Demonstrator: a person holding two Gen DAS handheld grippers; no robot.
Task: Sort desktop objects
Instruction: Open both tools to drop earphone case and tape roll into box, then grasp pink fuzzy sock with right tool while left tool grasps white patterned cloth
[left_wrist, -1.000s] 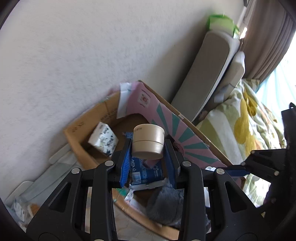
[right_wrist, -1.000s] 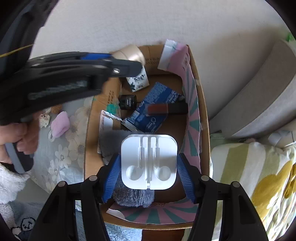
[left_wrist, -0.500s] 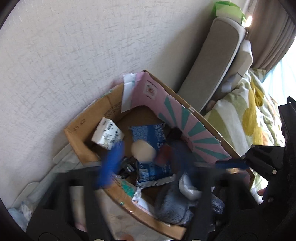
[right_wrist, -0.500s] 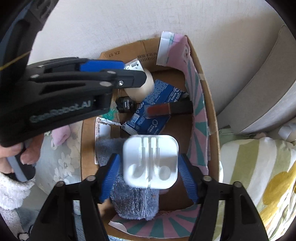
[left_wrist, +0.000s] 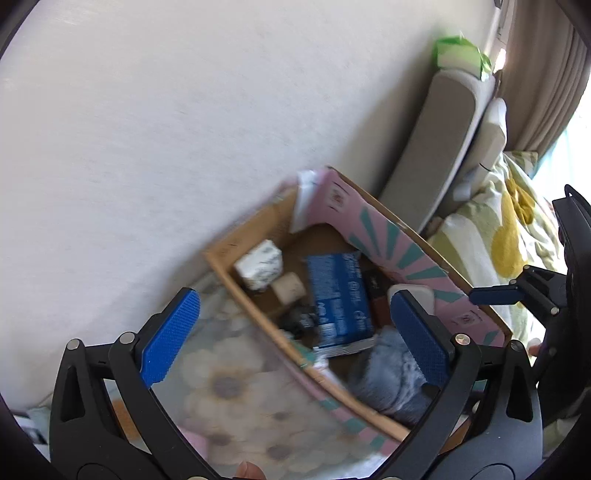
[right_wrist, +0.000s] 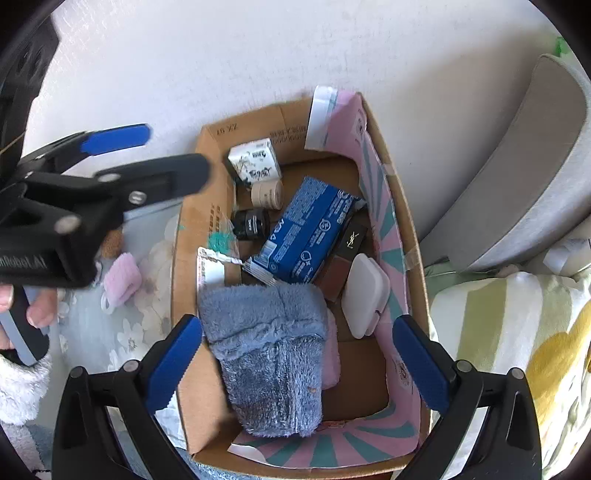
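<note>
Fingers of left gripper (left_wrist: 293, 334) and right gripper (right_wrist: 297, 358) spread wide, empty. Cream jar (right_wrist: 266, 194), white case (right_wrist: 365, 295) lie inside cardboard box (right_wrist: 207, 206). Pink item (right_wrist: 122, 275), possibly more, left on worktop (right_wrist: 110, 332).

Both grippers, left gripper (left_wrist: 295, 332) and right gripper (right_wrist: 297, 356), have black frames with silver screws and blue ribbed pads (white lettering on the left one).
</note>
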